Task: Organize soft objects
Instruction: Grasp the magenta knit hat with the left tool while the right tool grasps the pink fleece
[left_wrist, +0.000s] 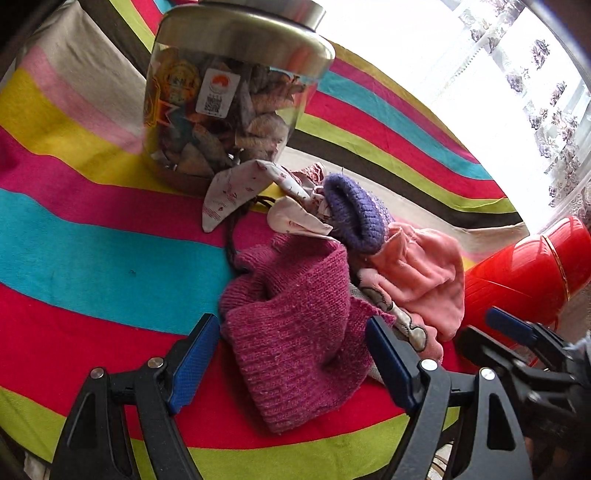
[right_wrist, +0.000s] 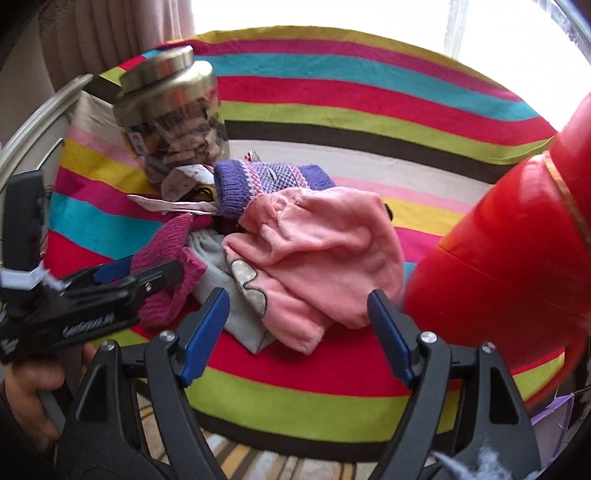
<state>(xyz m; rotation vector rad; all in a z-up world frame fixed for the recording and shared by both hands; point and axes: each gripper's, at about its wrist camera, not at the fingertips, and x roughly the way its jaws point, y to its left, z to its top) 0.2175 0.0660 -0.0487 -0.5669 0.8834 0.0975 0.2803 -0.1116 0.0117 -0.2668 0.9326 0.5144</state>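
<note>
A heap of soft things lies on the striped cloth (left_wrist: 92, 240): a magenta knit hat (left_wrist: 295, 332), a pink fleece hat (left_wrist: 417, 273) (right_wrist: 317, 251), a purple knit piece (left_wrist: 354, 210) (right_wrist: 258, 181), a white printed cloth (left_wrist: 240, 188) and a grey fabric piece (right_wrist: 218, 273). My left gripper (left_wrist: 291, 358) is open, its pads on either side of the magenta hat. It also shows in the right wrist view (right_wrist: 136, 273). My right gripper (right_wrist: 299, 336) is open, just in front of the pink hat and grey piece.
A clear jar (left_wrist: 218, 110) (right_wrist: 177, 133) with a metal lid, full of wrapped pieces, stands behind the heap. A red plastic container (left_wrist: 524, 266) (right_wrist: 517, 251) lies to the right, close to my right gripper. The table edge is near the bottom of the right wrist view.
</note>
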